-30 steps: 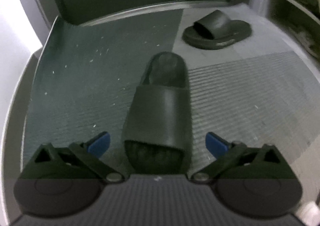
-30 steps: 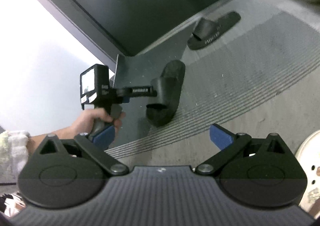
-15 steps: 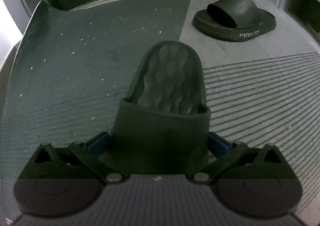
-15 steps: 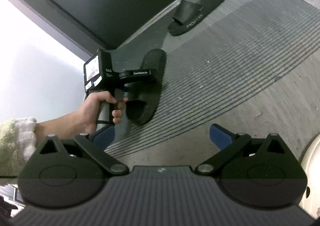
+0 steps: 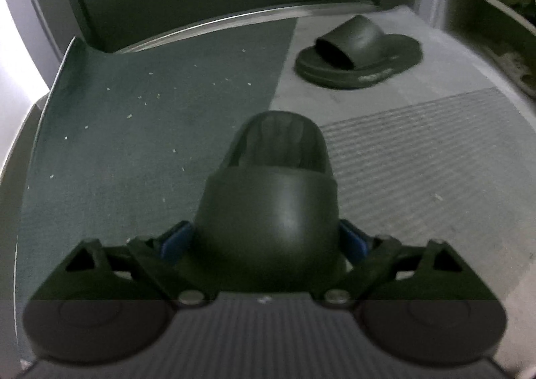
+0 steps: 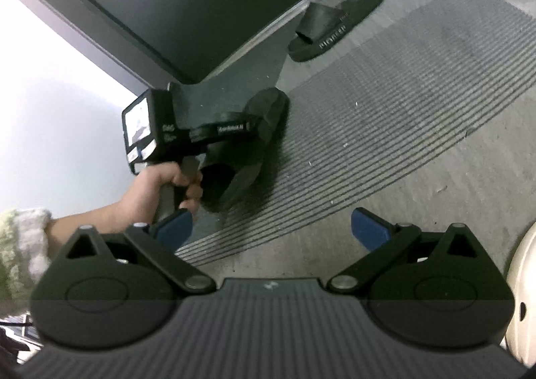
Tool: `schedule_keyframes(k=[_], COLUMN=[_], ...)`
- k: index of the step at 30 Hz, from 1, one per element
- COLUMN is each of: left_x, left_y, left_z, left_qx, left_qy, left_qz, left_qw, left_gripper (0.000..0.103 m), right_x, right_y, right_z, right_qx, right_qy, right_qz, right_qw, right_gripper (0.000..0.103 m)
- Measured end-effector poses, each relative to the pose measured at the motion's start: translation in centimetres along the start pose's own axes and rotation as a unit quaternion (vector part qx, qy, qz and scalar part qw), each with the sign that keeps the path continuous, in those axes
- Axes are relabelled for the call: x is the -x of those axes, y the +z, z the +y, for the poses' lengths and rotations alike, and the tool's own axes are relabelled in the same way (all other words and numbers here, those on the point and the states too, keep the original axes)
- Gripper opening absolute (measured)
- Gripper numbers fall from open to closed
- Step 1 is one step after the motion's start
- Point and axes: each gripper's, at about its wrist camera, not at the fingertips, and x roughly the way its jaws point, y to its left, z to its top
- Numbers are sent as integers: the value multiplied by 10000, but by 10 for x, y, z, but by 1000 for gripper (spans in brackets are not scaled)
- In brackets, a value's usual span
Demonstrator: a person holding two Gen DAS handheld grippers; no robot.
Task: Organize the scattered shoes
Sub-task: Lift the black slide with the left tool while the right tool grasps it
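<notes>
A black slipper sits between the blue pads of my left gripper, strap up and heel pointing away. The jaws are closing, and both pads touch the sides of the strap. In the right wrist view the same slipper hangs tilted over its shadow on the mat, with a person's hand on the left gripper's handle. Its mate, a black slipper with white lettering, lies flat farther off by the dark wall. My right gripper is open over bare floor with nothing between its fingers.
A dark green mat meets a grey ribbed mat on the floor. A dark wall panel closes the far side. Shelves stand at the right. A white rounded object sits at the right edge.
My left gripper went forward over the slipper, its pads came in against the strap, and the slipper has tilted up off the mat. The right gripper sank slightly.
</notes>
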Motion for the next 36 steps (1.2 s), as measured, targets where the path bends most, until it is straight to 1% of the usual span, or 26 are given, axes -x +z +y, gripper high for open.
schedule_keyframes(k=[2,6,8,9,10,11,12,13,15,17,18,20,21,24,27,29,32,33,35,36], left_x=[11,12,4,5,8,14,19,28,44,74,85,126,138,190,226,236,233,231,226,226], left_y=[-14,-35,-45,-48,-50,-51,-51,-51,-49,-51,-52,-61,-65,-96,-130,-150,-174,-176,-175,-175], left_z=[-5,-14,-19,-19,-19,-19,-19,-18,-14,-8,-6,2,5,17,27,35,56,63,77,80], left_qx=[-89,-325,-561,-586,-589,-556,-519,-456,-311,-82,-31,47,72,293,584,868,1256,1337,1464,1474], left_qy=[-119,-84,81,109,104,129,164,186,137,-39,-78,-116,-127,-84,-142,-202,-138,-71,101,124], left_qz=[102,414,817,892,908,841,783,764,794,728,678,495,466,359,259,356,659,723,817,810], left_qw=[9998,9986,9950,9942,9941,9948,9954,9959,9963,9973,9977,9987,9988,9989,9979,9954,9898,9884,9858,9857], left_gripper=[93,97,96,94,93,94,97,97,97,98,98,102,103,103,103,103,103,103,102,103], right_x=[7,17,23,26,29,32,34,37,40,48,51,59,61,70,78,80,70,61,41,27], right_y=[-2,-9,-12,-14,-15,-17,-20,-23,-28,-35,-37,-40,-41,-44,-46,-43,-28,-19,1,11], right_z=[3,12,18,20,23,25,27,29,33,37,38,44,46,51,54,56,63,69,86,98], right_qx=[7,70,110,134,171,205,240,285,359,461,486,585,609,761,1011,1275,1642,1858,2341,2630], right_qy=[-20,-62,-62,-59,-39,-29,-49,-60,-49,5,43,113,120,211,280,206,198,310,542,607], right_qz=[-43,-116,-135,-147,-161,-172,-197,-200,-171,-158,-153,-161,-173,-269,-275,-273,1,220,679,951], right_qw=[10000,9999,9998,9998,9997,9996,9995,9994,9992,9988,9987,9981,9979,9965,9941,9912,9862,9819,9683,9582], right_gripper=[103,103,103,103,103,103,103,103,103,103,103,103,103,103,103,103,103,103,103,103])
